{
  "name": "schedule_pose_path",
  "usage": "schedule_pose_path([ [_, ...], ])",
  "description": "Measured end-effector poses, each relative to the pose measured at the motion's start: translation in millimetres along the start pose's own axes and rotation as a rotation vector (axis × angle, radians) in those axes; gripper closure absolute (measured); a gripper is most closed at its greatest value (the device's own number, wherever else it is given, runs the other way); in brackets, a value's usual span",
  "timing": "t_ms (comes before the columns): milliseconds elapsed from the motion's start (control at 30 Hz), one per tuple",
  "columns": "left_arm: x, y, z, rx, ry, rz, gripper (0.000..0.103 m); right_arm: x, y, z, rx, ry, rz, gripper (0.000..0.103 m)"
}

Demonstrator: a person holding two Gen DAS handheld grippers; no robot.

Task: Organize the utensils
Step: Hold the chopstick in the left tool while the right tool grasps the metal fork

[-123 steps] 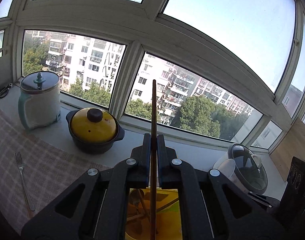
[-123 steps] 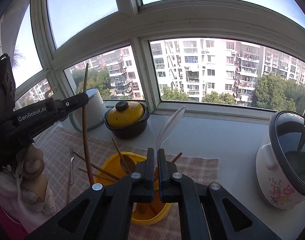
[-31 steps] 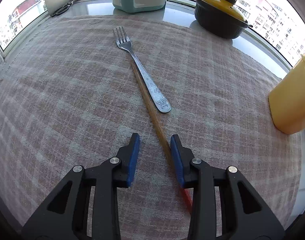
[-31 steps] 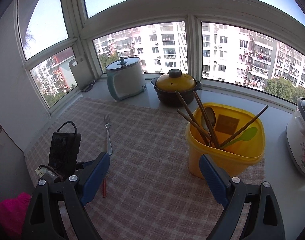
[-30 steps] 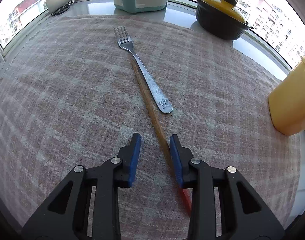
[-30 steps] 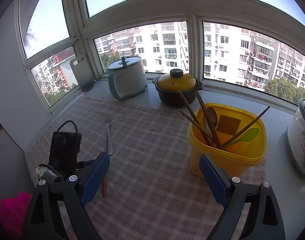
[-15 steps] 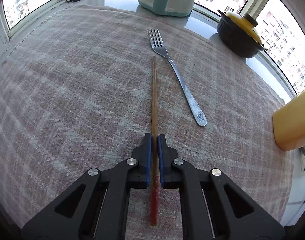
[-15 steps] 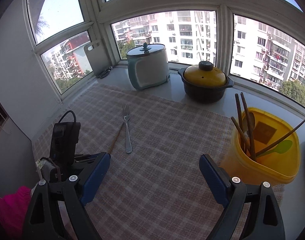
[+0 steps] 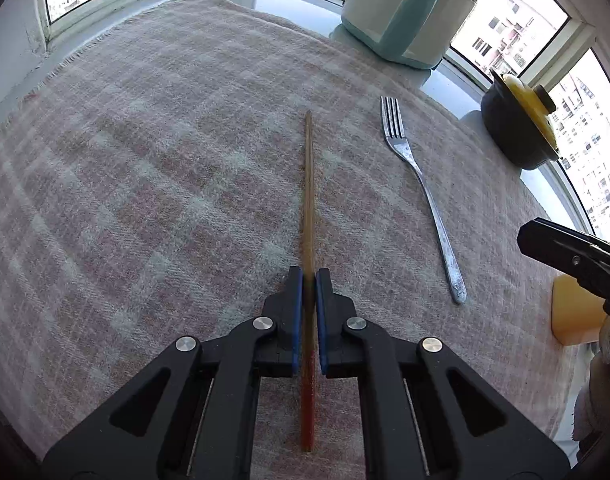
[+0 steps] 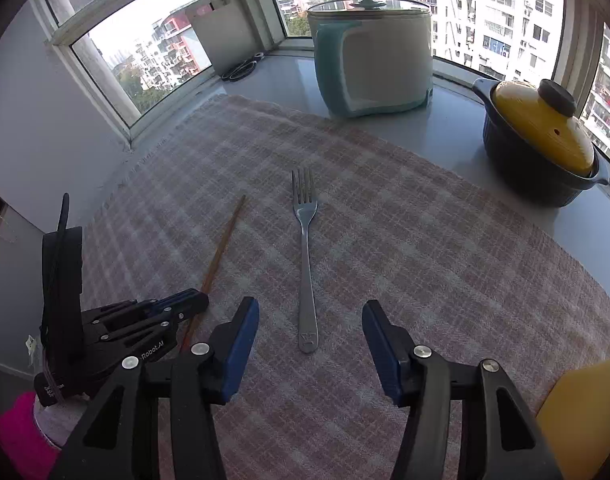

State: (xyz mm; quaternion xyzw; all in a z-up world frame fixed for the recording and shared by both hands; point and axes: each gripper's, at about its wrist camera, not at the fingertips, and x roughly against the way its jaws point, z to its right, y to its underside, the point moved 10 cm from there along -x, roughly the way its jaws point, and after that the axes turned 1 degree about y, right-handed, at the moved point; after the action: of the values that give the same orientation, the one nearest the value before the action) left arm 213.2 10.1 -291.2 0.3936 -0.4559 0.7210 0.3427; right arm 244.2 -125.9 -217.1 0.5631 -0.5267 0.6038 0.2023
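Observation:
My left gripper (image 9: 309, 276) is shut on a wooden chopstick (image 9: 308, 200) with a red end, which lies along the checked cloth (image 9: 145, 184). A steel fork (image 9: 423, 196) lies on the cloth just right of it. In the right wrist view my right gripper (image 10: 311, 322) is open and empty, low over the fork's handle (image 10: 307, 264). The left gripper (image 10: 185, 306) and the chopstick (image 10: 221, 248) show to its left. The yellow utensil bin (image 10: 585, 412) sits at the lower right, mostly out of frame.
A white and teal pot (image 10: 373, 64) and a dark casserole with a yellow lid (image 10: 541, 144) stand on the sill behind the cloth. Scissors (image 10: 241, 70) and a white board (image 10: 225, 36) lie at the far left corner. Windows enclose the counter.
My left gripper has shut on the chopstick and swung it away from the fork. My right gripper has dropped and moved left over the fork; the bin has slid out of its view.

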Motion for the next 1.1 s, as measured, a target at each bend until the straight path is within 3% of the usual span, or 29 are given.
schedule_pose_path([
  [67,1.2,-0.4,-3.6,0.003,0.004,0.000,0.097,-19.9,-6.9,-2.2,0.006,0.004,-0.039,0.059],
  [500,4.3,-3.6,-16.7,0.044,0.041,-0.009,0.098,-92.5,-30.4,-9.0,0.103,0.083,-0.207,0.078],
  [700,3.5,-6.3,-17.5,0.042,0.054,-0.017,0.097,-104.8,-43.7,-12.0,0.148,0.105,-0.260,0.081],
  [900,-2.5,-15.1,-12.8,-0.014,0.034,-0.020,0.097,-113.0,-48.5,-21.6,0.200,0.153,-0.278,0.098],
  [1100,-5.0,-25.0,-20.2,0.048,0.084,-0.020,0.099,-112.3,-48.4,-23.3,0.152,0.140,-0.257,0.100],
])
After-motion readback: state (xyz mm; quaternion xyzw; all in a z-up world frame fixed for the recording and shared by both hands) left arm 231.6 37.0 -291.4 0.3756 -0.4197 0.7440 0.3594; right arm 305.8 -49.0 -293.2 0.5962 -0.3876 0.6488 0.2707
